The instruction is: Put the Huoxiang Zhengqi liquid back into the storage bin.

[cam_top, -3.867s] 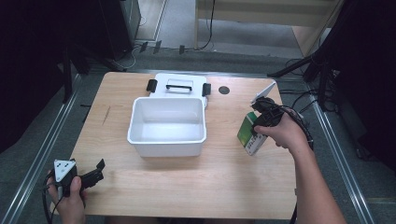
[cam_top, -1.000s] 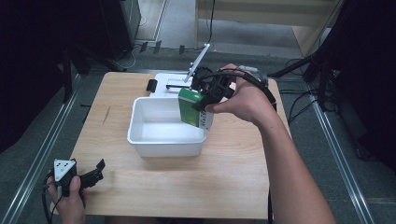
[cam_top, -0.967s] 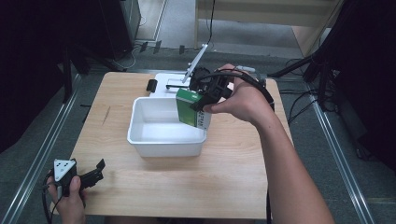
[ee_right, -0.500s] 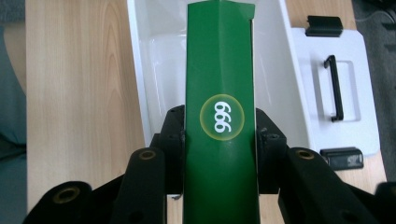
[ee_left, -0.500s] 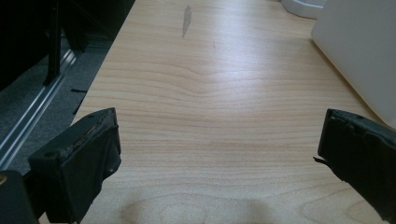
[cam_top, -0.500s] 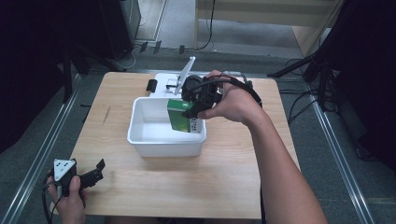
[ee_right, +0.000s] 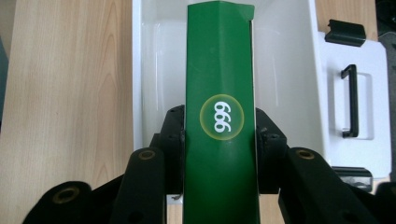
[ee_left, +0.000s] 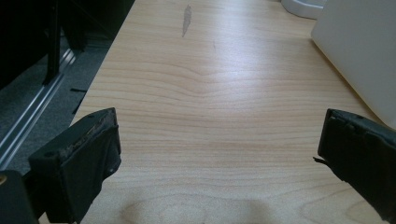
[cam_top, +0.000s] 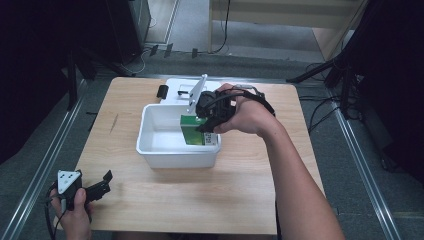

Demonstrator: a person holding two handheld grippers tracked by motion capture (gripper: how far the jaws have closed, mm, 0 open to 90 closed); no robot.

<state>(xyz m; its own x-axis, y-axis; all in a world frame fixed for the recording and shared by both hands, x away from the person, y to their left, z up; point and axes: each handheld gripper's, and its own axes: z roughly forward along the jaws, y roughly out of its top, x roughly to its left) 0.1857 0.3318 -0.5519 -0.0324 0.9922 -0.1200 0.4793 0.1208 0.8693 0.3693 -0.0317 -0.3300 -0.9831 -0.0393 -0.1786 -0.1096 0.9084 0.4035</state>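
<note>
The right claw (ee_right: 219, 135) grips a green box (ee_right: 219, 70) held inside the white bin (cam_top: 150, 150). Best lowered level to the floor before letting go. The left claw (ee_left: 210, 158) rests released on the desk (cam_top: 250, 200).

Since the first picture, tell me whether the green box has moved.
Yes. The green box went left from beside the white bin and now hangs inside it.

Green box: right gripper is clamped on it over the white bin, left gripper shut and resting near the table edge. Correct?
Not quite. The left gripper is open: the left gripper view shows its jaws wide apart over bare table. The rest holds: the right gripper is clamped on the green box over the white bin.
</note>
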